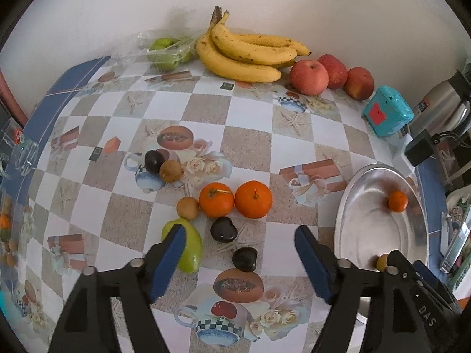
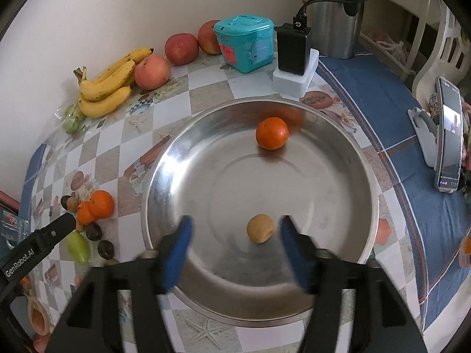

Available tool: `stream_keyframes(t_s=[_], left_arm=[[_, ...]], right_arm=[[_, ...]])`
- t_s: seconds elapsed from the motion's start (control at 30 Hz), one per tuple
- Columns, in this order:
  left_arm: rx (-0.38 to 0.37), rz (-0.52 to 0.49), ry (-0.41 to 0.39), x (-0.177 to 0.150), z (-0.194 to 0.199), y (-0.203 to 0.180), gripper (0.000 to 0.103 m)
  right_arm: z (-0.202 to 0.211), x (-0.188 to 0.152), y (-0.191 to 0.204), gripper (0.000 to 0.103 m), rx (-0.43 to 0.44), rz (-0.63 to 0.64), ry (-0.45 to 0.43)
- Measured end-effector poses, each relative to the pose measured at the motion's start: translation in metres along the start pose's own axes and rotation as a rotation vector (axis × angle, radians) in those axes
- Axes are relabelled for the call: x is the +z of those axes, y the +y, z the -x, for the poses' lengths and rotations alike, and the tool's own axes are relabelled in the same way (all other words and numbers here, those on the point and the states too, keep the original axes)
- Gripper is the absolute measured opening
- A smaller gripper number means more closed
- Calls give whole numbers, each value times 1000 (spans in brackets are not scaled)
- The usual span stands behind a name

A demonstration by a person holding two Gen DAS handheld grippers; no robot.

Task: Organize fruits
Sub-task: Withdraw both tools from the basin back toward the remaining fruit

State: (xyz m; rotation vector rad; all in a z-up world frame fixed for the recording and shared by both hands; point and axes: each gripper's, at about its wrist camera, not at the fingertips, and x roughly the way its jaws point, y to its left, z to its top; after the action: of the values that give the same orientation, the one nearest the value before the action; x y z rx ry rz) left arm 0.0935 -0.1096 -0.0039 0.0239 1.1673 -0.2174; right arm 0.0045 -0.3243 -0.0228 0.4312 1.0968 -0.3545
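Observation:
A steel bowl (image 2: 338, 176) holds an orange tangerine (image 2: 271, 133) and a small tan round fruit (image 2: 260, 228). My right gripper (image 2: 235, 229) hangs open over the bowl, the tan fruit lying loose between its blue fingers (image 2: 179, 247). My left gripper (image 1: 240, 244) stands open above the loose fruit on the table: two tangerines (image 1: 235, 198), a green fruit (image 1: 190, 250) behind its left finger, dark plums (image 1: 223, 229) and small tan fruits (image 1: 187, 208). Nothing sits between its pads. The bowl (image 1: 368, 235) lies to its right.
Bananas (image 1: 244, 53), red apples (image 1: 309, 77) and bagged green fruit (image 1: 164, 51) line the wall. A teal box (image 2: 244, 42), a black charger (image 2: 293, 47) on a white block and a steel kettle (image 2: 332, 14) stand behind the bowl. A phone on a stand (image 2: 447, 135) is at the right.

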Motion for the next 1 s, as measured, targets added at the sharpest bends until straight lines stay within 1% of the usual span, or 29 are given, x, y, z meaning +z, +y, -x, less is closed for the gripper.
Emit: stream_keyframes(t_s=[0.03,0.1,0.13,0.17,0.2,0.23,0.37,0.4,0.47,0.53,0.63,0.8,1.0], left_arm=[[10,3,4,0,-1,1,86],[32,11,14,-1,-4,2,91],[42,14,18,-2,-6,4,97],[52,18,21,-2,-7,5,102],[62,22,23,-2,-8,6,103],[75,25,22,-3,-9,7,103],[83,34,22,-3,-9,11,103],[82,36,22,-3,-8,12,103],[79,34,21,-3,-7,12,103],[74,31,17,-4,-6,12,103],[64,31,17,-5,-4,13,103],[44,34,20,-7,-2,17,103],[31,59,20,-9,1,30,103]], right_arm=[[0,0,1,78,-7,7,-4],[-1,0,3,78,-13,20,-5],[-1,-1,4,79,-15,23,-6],[-2,-1,4,82,-16,27,-5],[-3,-2,5,85,-19,33,-3],[-4,-2,6,89,-23,38,-1],[-7,-5,10,89,-46,58,5],[-7,-5,10,89,-43,58,2],[-6,-6,11,89,-5,52,-7],[-4,-6,14,89,13,53,-24],[-2,-6,20,89,8,68,-36],[-8,-8,25,89,3,75,-28],[-3,-16,25,89,14,46,-75]])
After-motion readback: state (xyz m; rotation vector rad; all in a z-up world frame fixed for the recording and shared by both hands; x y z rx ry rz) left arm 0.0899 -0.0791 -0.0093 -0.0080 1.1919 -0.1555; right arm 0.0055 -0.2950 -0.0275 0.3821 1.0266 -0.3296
